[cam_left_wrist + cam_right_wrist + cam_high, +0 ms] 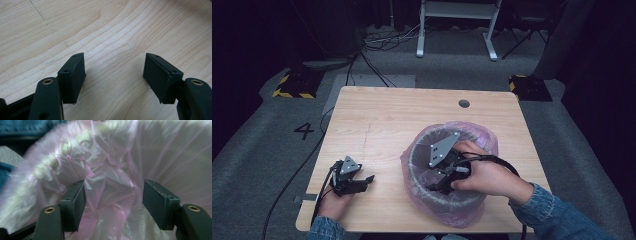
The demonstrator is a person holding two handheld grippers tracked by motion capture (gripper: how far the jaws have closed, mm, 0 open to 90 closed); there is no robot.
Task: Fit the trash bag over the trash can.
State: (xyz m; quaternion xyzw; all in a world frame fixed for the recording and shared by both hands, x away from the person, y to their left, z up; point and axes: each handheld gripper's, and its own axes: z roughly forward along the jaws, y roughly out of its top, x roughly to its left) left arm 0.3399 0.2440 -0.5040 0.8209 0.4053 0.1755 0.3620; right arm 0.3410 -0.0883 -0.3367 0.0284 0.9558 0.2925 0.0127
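Right tool (113, 195) spread wide inside the bin (452, 200) near the desk's (387, 115) front edge, reaching to pinch the pink bag (107, 177); left tool (113, 75) wide, idle at front-left corner.

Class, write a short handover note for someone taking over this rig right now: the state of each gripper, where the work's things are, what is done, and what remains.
Left gripper: open, holding nothing, low over the light wooden table at its near left.
Right gripper: open, inside the round grey bin, jaws either side of bunched liner, not closed on it.
Thin pink plastic bag liner: already draped over the bin's rim, crumpled inside.
Left, probably: grip the liner and either seat or lift it.
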